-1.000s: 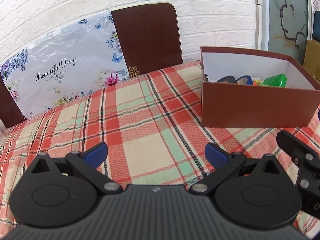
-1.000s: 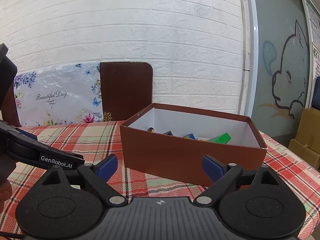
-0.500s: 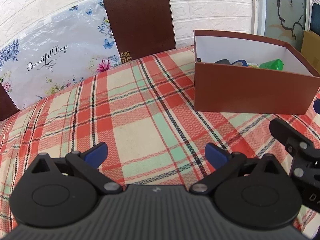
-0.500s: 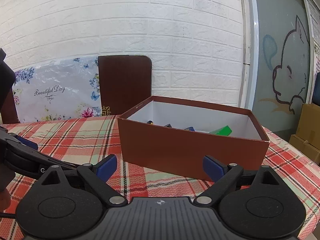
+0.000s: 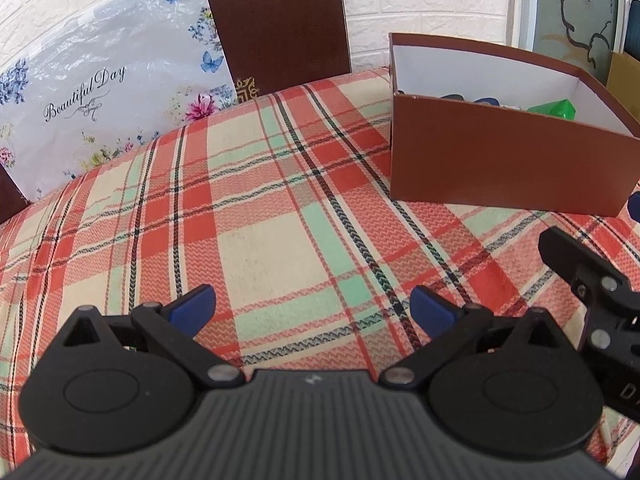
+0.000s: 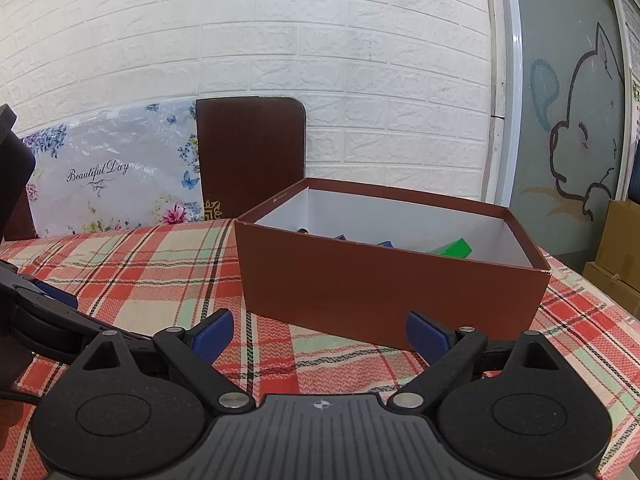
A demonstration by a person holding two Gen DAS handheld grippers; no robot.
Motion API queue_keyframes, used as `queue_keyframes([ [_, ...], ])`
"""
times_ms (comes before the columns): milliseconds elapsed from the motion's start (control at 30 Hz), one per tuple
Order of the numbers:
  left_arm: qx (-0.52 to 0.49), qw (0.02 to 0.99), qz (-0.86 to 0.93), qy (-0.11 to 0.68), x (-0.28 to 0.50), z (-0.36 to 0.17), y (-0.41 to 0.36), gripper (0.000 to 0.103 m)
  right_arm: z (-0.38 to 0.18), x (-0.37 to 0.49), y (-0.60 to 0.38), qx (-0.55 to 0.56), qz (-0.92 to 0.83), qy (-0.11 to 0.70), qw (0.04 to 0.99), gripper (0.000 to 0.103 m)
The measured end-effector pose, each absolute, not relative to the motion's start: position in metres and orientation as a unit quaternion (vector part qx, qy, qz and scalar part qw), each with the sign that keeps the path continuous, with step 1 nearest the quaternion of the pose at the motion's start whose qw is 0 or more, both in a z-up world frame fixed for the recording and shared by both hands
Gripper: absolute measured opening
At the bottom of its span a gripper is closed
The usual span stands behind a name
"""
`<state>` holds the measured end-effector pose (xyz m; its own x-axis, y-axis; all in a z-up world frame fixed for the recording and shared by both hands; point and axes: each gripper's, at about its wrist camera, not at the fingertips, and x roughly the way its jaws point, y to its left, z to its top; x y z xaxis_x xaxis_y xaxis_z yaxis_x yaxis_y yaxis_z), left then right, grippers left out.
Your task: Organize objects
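Both my left tongs [image 5: 312, 307] and right tongs [image 6: 320, 333] gape wide, empty. The brown box [image 6: 384, 284] already holds the toys; I'd pull back level, clearing its near wall.

"Beautiful Day" — script on the floral board [image 6: 112, 184]; nothing else legible
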<state>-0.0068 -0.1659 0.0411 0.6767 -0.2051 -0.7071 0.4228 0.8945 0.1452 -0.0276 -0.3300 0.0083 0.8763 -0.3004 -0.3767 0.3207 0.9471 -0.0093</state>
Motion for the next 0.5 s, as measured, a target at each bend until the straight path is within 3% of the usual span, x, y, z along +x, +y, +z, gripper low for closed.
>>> queue_keyframes([
  [500, 0.142, 0.895, -0.188, 0.378, 0.004, 0.03, -0.166, 0.103, -0.001, -0.014, -0.328, 0.03, -0.162, 0.208, 0.964, 0.092],
])
